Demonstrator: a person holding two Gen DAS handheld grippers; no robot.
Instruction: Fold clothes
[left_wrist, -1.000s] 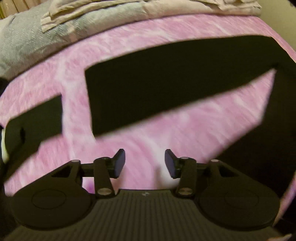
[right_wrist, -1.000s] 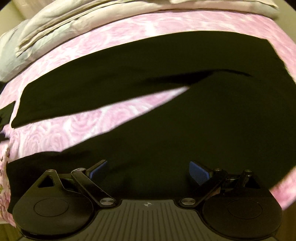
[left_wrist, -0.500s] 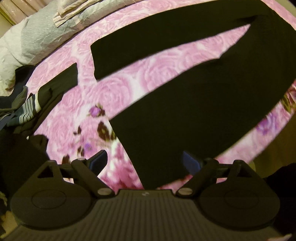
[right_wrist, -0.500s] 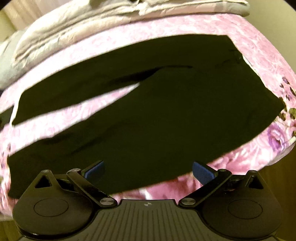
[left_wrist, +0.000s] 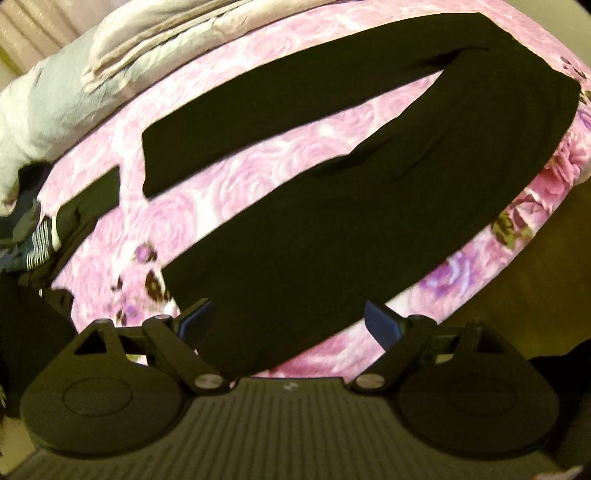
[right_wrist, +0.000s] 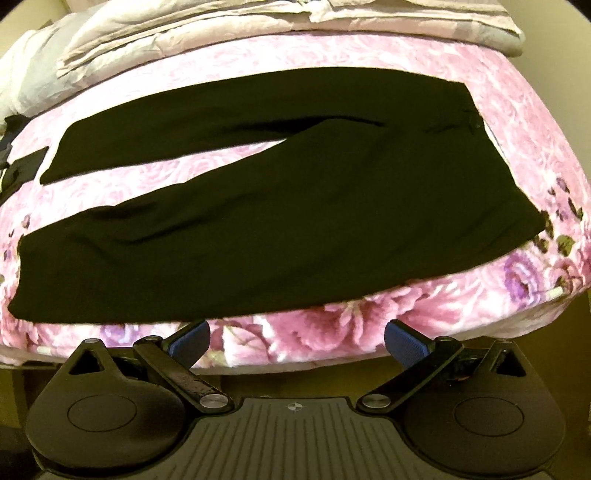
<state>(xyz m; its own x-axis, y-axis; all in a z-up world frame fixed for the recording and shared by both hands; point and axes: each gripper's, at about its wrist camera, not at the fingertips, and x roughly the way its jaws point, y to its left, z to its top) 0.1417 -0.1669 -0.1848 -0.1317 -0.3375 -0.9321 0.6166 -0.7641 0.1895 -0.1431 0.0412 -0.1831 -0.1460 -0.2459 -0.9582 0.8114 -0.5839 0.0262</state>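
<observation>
My jaws stand wide and empty on both the left gripper (left_wrist: 288, 321) and right gripper (right_wrist: 297, 338), so with the black trousers (right_wrist: 295, 206) spread flat on the pink bedspread (right_wrist: 332, 332), legs splayed, I judge folding not yet begun: next, pinch the near leg's edge.

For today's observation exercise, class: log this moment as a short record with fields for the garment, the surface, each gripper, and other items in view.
garment: black trousers, spread flat, legs apart in a V, not yet folded
surface: pink floral bedspread
left gripper: open, empty, above the end of the near trouser leg
right gripper: open, empty, off the bed's near edge, short of the trousers
far side: pale bedding, piled
left side: dark clothes, one striped, heaped
</observation>
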